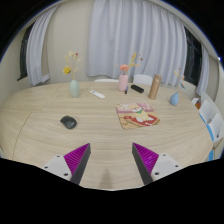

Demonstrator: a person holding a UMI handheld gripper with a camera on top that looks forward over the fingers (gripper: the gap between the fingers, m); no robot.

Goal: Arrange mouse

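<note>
Jaws at the bottom centre of the frame stand apart, with nothing between them; the gripper (112,160) shows two dark fingers, each with a purple pad (77,157) on its inner face. They hover above a round, pale wooden desk (100,140) that fills the middle of the frame.

Beyond the left finger, at centre left, a dark mouse (68,122) lies on the bare wood, well apart from the fingers and from everything else.

To the right of centre, a flat printed sheet or book (137,116) with red and cream patterns lies on the desk. Behind it, a small dark object (137,88) sits near a pink vase (124,82) holding stems. A tall tan bottle (155,86) stands upright just to the right, and a pale blue cup (175,99) sits further right.

At upper left, a light green vase (74,87) holds a yellow flower. A small white object (97,94) lies between the two vases.

Across the top of the frame, white curtains (105,35) hang in front of dark windows.
</note>
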